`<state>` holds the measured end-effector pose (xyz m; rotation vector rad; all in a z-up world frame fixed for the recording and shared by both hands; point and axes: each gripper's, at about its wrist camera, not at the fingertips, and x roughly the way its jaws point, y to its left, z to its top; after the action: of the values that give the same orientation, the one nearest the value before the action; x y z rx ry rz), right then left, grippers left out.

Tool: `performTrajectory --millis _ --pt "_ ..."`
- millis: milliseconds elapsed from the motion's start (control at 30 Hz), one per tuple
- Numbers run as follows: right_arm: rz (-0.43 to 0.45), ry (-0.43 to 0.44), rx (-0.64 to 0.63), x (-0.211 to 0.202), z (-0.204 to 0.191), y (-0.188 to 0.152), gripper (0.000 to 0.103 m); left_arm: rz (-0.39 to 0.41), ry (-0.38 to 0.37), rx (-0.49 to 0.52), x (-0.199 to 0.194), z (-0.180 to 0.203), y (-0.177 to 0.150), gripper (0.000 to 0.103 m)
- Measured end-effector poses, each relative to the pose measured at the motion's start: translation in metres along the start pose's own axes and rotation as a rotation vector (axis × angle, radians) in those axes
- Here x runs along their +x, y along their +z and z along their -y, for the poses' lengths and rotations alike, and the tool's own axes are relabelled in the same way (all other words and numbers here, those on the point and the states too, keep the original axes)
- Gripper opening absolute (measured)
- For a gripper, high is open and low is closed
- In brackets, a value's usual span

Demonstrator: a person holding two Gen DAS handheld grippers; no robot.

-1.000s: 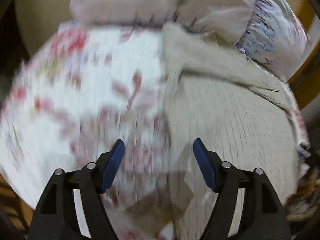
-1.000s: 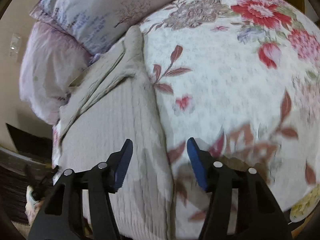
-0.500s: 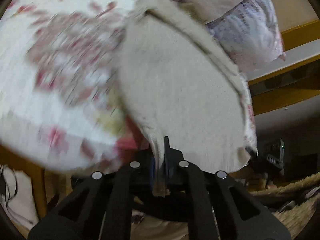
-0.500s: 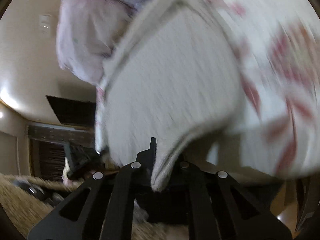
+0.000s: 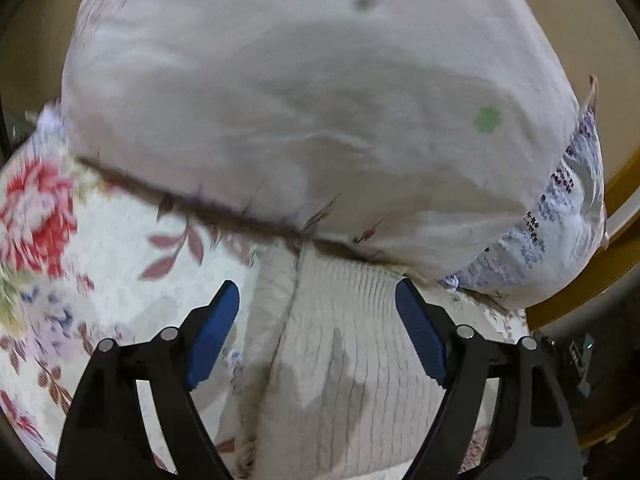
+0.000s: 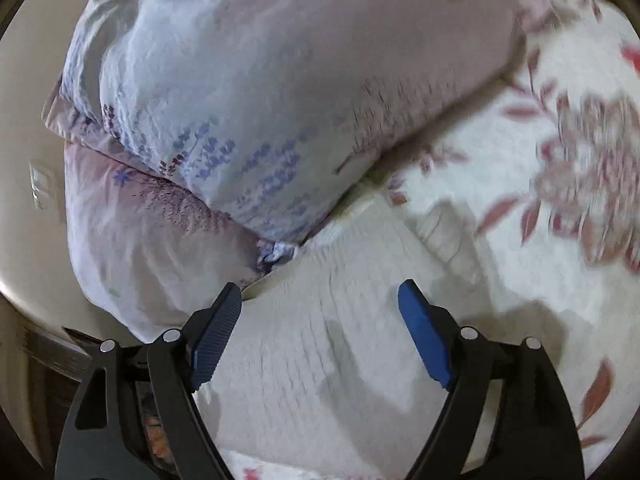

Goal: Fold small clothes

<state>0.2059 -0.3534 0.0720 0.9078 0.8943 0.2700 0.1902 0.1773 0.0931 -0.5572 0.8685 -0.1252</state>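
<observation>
A cream ribbed knit garment (image 5: 344,352) lies on the floral bedspread (image 5: 120,280), its far edge against the pillows. My left gripper (image 5: 318,332) is open just above it, blue pads spread, holding nothing. The garment also shows in the right wrist view (image 6: 320,352), with a folded layer lying across it. My right gripper (image 6: 320,332) is open above it and holds nothing.
A large pale pink pillow (image 5: 320,100) fills the far side, with a lavender-print pillow (image 6: 240,100) beside it. A wooden bed frame (image 5: 600,264) runs at the right. The bedspread (image 6: 560,200) extends to the right in the right wrist view.
Half a second ago both grippers were shut on the garment's edge and lifting it. Now both have let go and stand open, close to the pillows, with the garment lying folded under them.
</observation>
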Motion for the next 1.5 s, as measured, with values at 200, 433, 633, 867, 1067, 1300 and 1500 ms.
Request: performTrajectory --millis 200,433,633,867,1067,1300,1500 --pt "0.002 -0.041 -0.015 -0.017 0.025 -0.023 0.087 -0.179 -0.009 -0.051 0.033 -0.037 -0.031 0.065" --pt "-0.030 -0.023 -0.033 -0.030 0.038 -0.030 0.087 -0.171 -0.072 -0.173 0.059 -0.026 -0.040 0.022" --pt "-0.020 -0.048 -0.063 -0.061 0.044 -0.012 0.087 -0.093 -0.285 -0.195 0.019 0.043 -0.040 0.017" --pt "0.047 -0.069 -0.058 -0.091 0.061 0.025 0.087 -0.262 -0.727 -0.267 0.101 0.215 -0.071 0.029" --pt "-0.035 -0.028 -0.006 -0.077 0.081 0.043 0.096 -0.262 -0.750 -0.274 0.097 0.206 -0.080 0.080" --pt "-0.240 0.037 -0.012 -0.020 0.075 0.045 0.096 -0.223 -0.238 -0.010 0.083 0.147 -0.088 0.085" --pt "-0.303 -0.022 -0.069 0.018 0.062 0.030 0.072 -0.362 -0.156 0.128 0.128 0.172 -0.122 0.086"
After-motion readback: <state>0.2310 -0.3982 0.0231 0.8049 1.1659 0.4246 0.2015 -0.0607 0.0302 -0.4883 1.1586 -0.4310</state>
